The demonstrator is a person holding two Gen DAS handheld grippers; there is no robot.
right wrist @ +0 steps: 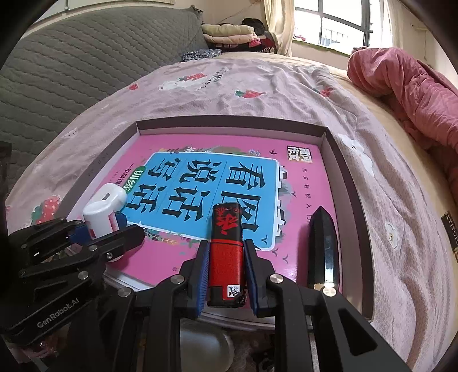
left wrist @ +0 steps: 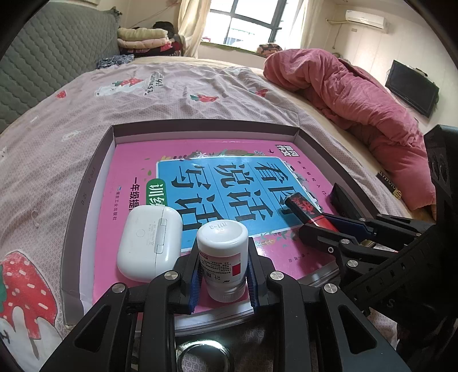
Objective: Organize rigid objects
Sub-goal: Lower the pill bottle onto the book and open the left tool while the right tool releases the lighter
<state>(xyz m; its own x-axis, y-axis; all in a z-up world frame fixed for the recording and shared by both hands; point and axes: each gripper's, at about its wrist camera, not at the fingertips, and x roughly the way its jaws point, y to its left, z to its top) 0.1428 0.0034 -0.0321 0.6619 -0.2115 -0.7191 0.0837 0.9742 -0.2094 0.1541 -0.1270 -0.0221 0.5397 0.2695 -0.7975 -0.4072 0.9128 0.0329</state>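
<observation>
Glossy lighter (right wrist: 226, 257) (boxy) in right gripper (right wrist: 226, 274).

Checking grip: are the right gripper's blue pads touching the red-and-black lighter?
Touching. The right wrist view shows both pads pressed against the lighter.

Bed (left wrist: 200, 94) had a pink printed sheet; grey quilted headboard (left wrist: 57, 57) at its left, daylit window (left wrist: 243, 23) behind, wall TV (left wrist: 412, 87) right.

The pink book (right wrist: 229, 186) shows big upside-down characters 看图说话写话 on its blue panel. The white bottle (left wrist: 223, 251) cap reads RH-3 (inverted). The left hand-held gripper (right wrist: 98, 229) body carries "GenRobot.AI".
</observation>
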